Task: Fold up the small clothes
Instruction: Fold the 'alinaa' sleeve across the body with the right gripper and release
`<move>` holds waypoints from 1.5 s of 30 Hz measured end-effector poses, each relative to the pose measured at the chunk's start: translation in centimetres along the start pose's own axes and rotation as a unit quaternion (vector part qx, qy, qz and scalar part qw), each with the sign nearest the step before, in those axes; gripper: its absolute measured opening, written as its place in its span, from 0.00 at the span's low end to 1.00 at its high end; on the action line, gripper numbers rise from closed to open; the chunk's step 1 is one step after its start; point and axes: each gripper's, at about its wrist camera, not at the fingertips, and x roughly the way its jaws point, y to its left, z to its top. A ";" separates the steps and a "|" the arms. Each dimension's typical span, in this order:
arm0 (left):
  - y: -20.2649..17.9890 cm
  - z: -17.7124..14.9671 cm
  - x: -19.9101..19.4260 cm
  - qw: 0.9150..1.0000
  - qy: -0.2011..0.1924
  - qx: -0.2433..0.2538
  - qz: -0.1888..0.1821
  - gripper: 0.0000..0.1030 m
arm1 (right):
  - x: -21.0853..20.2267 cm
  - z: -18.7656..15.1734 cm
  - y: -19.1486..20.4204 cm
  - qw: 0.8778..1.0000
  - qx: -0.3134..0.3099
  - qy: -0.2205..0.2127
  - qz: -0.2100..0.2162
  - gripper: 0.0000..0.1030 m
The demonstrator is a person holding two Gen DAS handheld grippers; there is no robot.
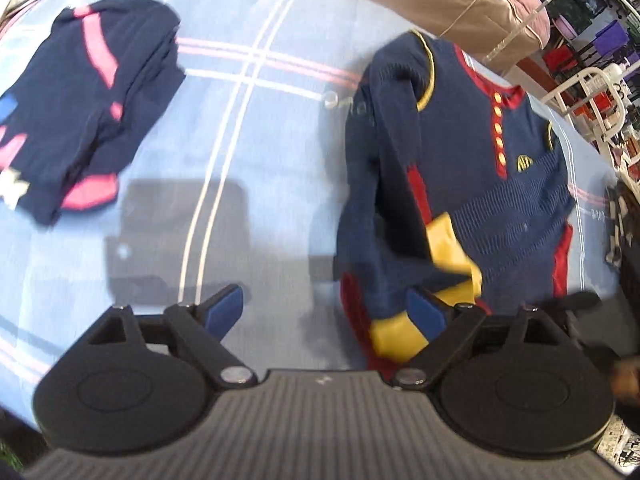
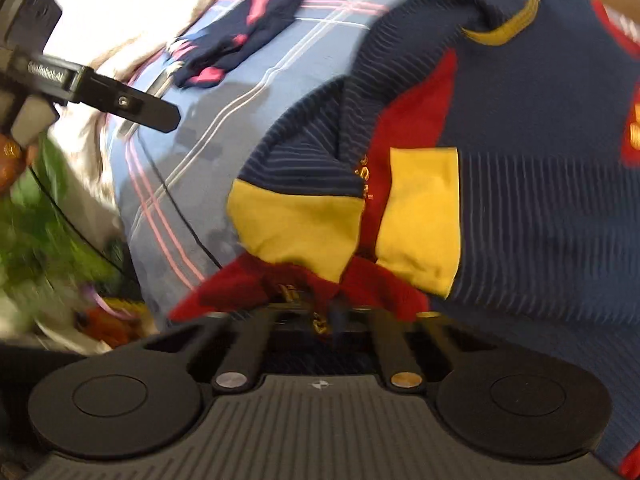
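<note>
A navy shirt with red panels, yellow cuffs and yellow buttons (image 1: 500, 184) lies on the blue striped bedsheet (image 1: 256, 152), one sleeve folded across its front. My left gripper (image 1: 326, 308) is open and empty, hovering just left of the shirt's lower hem. My right gripper (image 2: 334, 312) is shut on the shirt's red hem (image 2: 296, 284), with the yellow cuffs (image 2: 296, 228) right above it. The left gripper also shows at the upper left of the right wrist view (image 2: 132, 106). A folded navy and pink garment (image 1: 84, 108) lies at the far left of the sheet.
A pink-brown pillow (image 1: 460, 4) lies behind the shirt. White metal bed rails (image 1: 588, 92) and cluttered shelves stand at the far right. Green patterned fabric (image 2: 36, 232) sits beyond the bed's edge in the right wrist view.
</note>
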 end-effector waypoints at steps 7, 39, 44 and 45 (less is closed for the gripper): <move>-2.0 9.5 4.5 0.999 -0.022 0.031 0.001 0.87 | -10.7 -0.2 2.0 0.987 0.068 -0.103 0.107 0.07; -14.8 13.6 12.1 0.976 0.014 0.219 0.004 0.88 | -14.2 -12.7 -8.7 0.927 0.331 -0.101 -0.144 0.16; -12.0 8.4 10.9 0.977 0.055 0.206 -0.007 0.89 | -17.3 -11.6 -8.8 0.922 0.333 -0.162 -0.117 0.08; -11.6 7.6 10.9 0.978 0.057 0.201 -0.003 0.89 | -17.8 -11.1 -8.8 0.926 0.317 -0.154 -0.134 0.08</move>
